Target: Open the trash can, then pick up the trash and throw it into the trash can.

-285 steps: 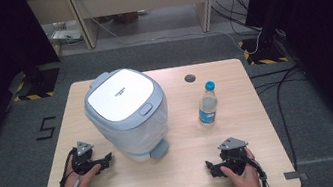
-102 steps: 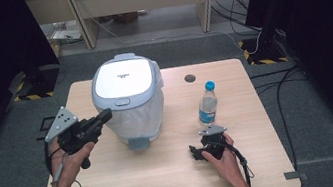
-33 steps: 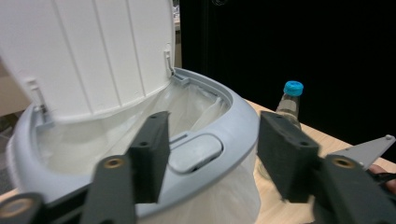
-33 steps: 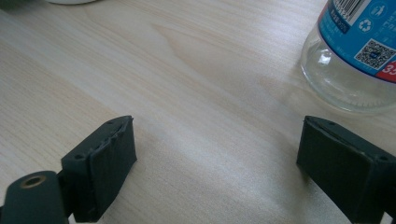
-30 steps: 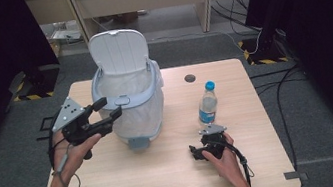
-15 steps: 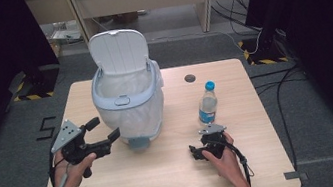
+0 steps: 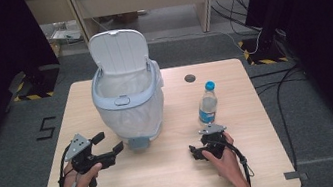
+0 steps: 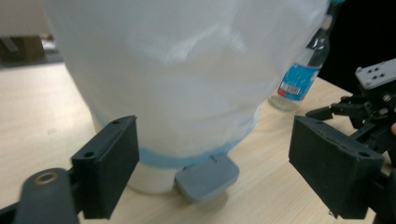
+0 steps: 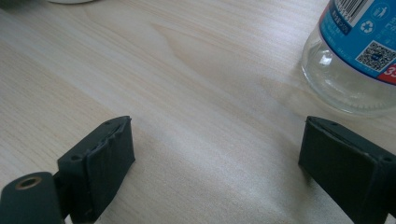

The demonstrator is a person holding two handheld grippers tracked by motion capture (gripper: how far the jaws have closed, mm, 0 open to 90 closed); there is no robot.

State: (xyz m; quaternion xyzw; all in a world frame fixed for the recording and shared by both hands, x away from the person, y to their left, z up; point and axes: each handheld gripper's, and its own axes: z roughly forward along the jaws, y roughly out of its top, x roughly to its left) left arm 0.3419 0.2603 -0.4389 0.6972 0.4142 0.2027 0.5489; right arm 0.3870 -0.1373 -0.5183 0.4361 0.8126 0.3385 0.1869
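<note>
Your wooden table (image 7: 178,182) carries everything, with a small round hole (image 7: 190,78) near its far edge. The biggest thing on it is the white pedal bin (image 7: 129,109), standing left of centre towards the far side. Its lid (image 7: 119,51) is tipped up and back, so the liner bag (image 7: 122,84) shows inside the rim, and its grey pedal (image 7: 138,142) juts out at the near side of the base. To the right of the bin, well apart from it, a clear water bottle (image 7: 207,105) with a blue cap and blue label stands upright.

Your left gripper (image 7: 107,146) sits near and left of the bin, jaws spread wide and empty, pointing at the pedal; its own view looks straight at the bin with the pedal (image 8: 206,176) between the jaws, farther off. Your right gripper (image 7: 202,149) rests low just near of the bottle, jaws wide too, holding nothing; its view catches the bottle's base (image 9: 355,60) at the upper right.
</note>
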